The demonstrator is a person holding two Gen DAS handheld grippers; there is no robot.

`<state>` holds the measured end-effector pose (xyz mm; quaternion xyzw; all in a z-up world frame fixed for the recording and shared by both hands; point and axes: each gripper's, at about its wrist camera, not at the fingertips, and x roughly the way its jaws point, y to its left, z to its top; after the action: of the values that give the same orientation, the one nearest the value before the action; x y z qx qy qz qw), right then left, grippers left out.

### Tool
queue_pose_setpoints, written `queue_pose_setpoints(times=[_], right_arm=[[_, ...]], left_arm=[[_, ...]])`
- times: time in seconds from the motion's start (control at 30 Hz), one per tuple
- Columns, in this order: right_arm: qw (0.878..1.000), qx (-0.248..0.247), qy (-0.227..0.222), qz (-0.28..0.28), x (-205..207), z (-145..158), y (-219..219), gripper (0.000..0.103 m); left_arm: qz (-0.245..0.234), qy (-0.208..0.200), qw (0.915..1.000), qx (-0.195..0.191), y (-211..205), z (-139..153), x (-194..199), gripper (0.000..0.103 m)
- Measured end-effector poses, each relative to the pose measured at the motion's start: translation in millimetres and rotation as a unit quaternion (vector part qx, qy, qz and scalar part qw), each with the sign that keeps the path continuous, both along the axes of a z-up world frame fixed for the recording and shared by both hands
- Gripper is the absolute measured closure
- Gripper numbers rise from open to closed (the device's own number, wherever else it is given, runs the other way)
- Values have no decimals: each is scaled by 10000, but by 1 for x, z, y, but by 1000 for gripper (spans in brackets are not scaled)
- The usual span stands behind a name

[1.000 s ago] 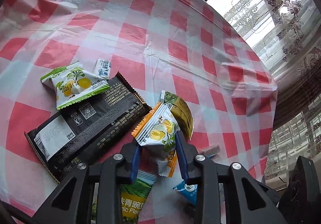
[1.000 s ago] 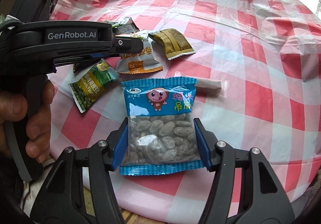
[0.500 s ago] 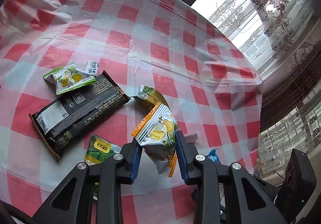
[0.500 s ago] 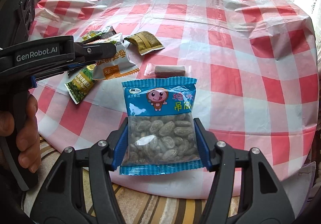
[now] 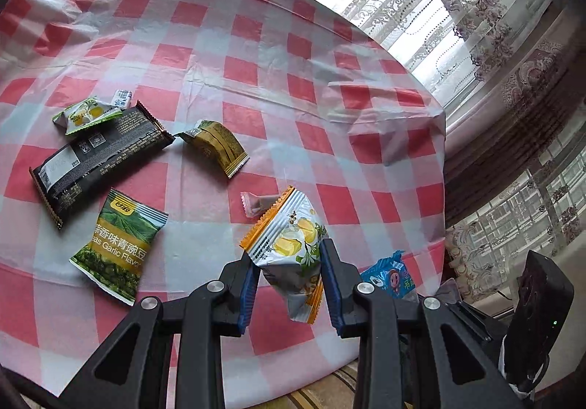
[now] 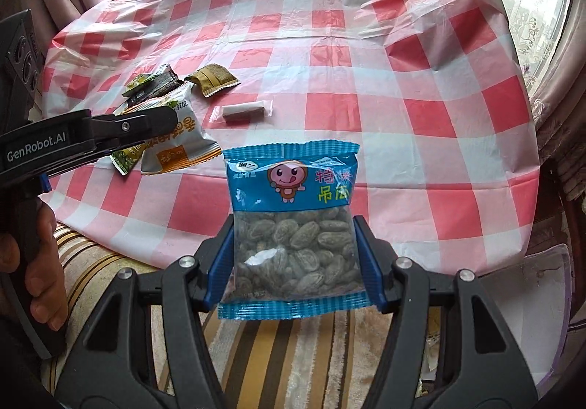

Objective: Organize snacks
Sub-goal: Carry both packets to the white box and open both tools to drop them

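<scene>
My left gripper (image 5: 289,270) is shut on a white and orange snack packet (image 5: 289,244) with yellow fruit printed on it, lifted off the checked tablecloth (image 5: 256,54). In the right wrist view that same packet (image 6: 175,138) hangs from the left gripper's fingers (image 6: 146,123) at the left. My right gripper (image 6: 293,255) is shut on a blue bag of dried fruit (image 6: 293,226), held above the table's near edge. A corner of the blue bag (image 5: 390,273) shows in the left wrist view.
On the cloth lie a long black packet (image 5: 99,156), a green garlic pea packet (image 5: 121,244), a brown packet (image 5: 216,145), a small green and white packet (image 5: 86,114) and a clear-wrapped bar (image 6: 241,110). A striped cushion (image 6: 278,354) sits below the table edge. Curtains hang to the right.
Both grippers have pulled back and risen from the table with their packets. The snacks on the cloth look smaller and farther. The striped cushion has come into the right wrist view.
</scene>
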<state>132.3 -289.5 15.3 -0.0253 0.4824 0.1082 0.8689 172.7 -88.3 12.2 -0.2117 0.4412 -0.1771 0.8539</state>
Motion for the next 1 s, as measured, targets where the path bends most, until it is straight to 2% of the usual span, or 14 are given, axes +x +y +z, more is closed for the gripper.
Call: queue_pose_setpoints(times=[0.47,1.0], right_arm=[[9982,-62,-23,-601,-37,6,-70,39],[9877,-218,0,-1549,-73,0,-156,39]], left_arm=[[-823,51,9966,-9,-74,14,-27,70],[-1991,159,9796,240,-178,18,-66,70]])
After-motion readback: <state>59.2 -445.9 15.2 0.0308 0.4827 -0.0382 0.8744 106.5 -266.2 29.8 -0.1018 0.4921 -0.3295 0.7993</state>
